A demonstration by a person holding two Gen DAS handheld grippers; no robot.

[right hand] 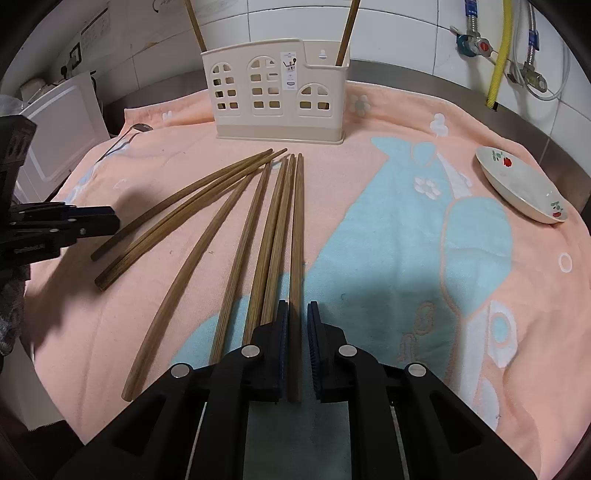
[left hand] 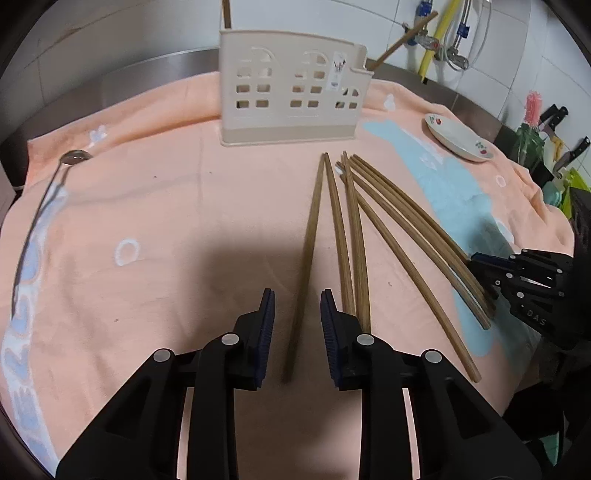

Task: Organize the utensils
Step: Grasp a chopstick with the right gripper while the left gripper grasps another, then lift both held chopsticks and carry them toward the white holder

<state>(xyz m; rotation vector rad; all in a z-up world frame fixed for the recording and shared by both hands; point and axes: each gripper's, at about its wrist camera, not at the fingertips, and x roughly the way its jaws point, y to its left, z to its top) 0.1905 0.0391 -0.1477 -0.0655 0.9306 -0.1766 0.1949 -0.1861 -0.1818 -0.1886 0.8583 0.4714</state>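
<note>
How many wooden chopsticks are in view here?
9 brown wooden chopsticks: two standing in the beige plastic utensil holder, at its left and right ends; seven lying fanned on the peach towel before it. Overlapping ones may hide another.

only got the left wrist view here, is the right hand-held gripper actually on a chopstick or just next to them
Observer: Yes. The right wrist view shows the right hand-held gripper shut on the rightmost chopstick.
Operator: just that one
Observer: Just one. The neighbouring chopsticks run under its left finger, outside the pads.
Operator: anything further left, out of my frame
Observer: A white board stands past the spoon, off the towel.
</note>
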